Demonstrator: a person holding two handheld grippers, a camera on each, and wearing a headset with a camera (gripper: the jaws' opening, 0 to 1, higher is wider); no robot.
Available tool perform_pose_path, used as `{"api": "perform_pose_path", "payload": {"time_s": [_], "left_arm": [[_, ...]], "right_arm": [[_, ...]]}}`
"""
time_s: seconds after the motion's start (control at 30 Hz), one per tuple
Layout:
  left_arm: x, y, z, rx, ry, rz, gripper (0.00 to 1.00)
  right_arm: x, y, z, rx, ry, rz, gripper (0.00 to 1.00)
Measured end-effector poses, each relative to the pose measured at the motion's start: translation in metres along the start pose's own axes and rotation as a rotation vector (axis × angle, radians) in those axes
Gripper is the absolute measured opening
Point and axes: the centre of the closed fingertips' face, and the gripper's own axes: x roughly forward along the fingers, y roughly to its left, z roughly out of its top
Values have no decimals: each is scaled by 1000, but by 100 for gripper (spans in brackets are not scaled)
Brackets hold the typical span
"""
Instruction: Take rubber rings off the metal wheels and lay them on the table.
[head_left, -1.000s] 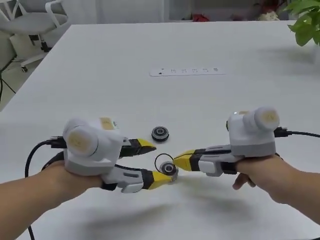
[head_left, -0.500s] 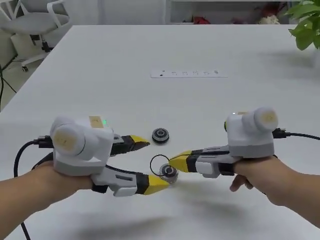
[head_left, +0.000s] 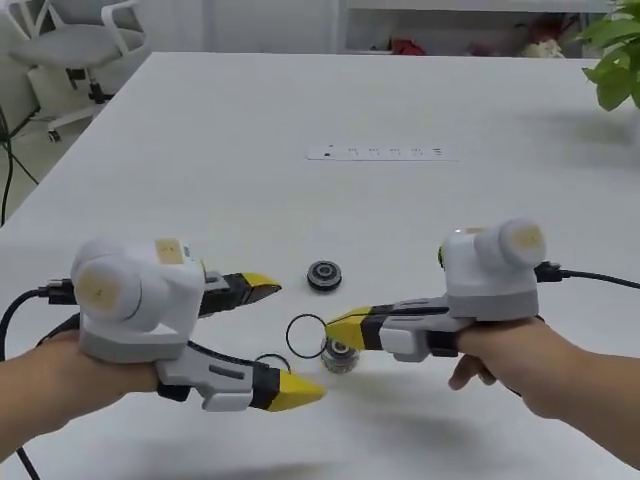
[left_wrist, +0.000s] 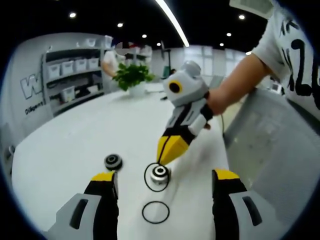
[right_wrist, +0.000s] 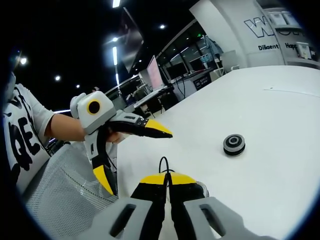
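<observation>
Rubber ring (head_left: 288, 336) is pinched in the right tool (head_left: 332, 324), whose jaws are pressed together on its thin band. The loop stands upright just beside the metal wheel (head_left: 340, 353), on the side toward the left tool (right_wrist: 137, 161). I cannot tell whether its far edge has fully cleared the wheel's rim.

The step in hand looks like the pull-off of this ring. The next move calls for drawing it clear of the wheel, then lowering it and letting go so it lies flat on the surface (head_left: 400, 200) near the wheel.

The left tool is spread wide and holds nothing, its jaws apart from the wheel. A loose ring (left_wrist: 143, 212) lies flat on the person's side of the wheel. A second wheel (head_left: 324, 274), dark-rimmed and apparently not yet stripped, sits beyond it.
</observation>
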Motion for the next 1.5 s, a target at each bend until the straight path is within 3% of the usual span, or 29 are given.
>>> {"api": "perform_pose_path", "payload": {"time_s": [0.37, 0.93, 1.5], "left_arm": [[-19, 11, -9, -21, -2, 52, 81], [-36, 12, -27, -27, 29, 78, 82], [-44, 12, -37, -40, 40, 91, 82]], "right_arm": [[12, 5, -1, 27, 4, 18, 0], [31, 10, -15, 70, 56, 32, 0], [44, 8, -27, 101, 102, 13, 0]]}}
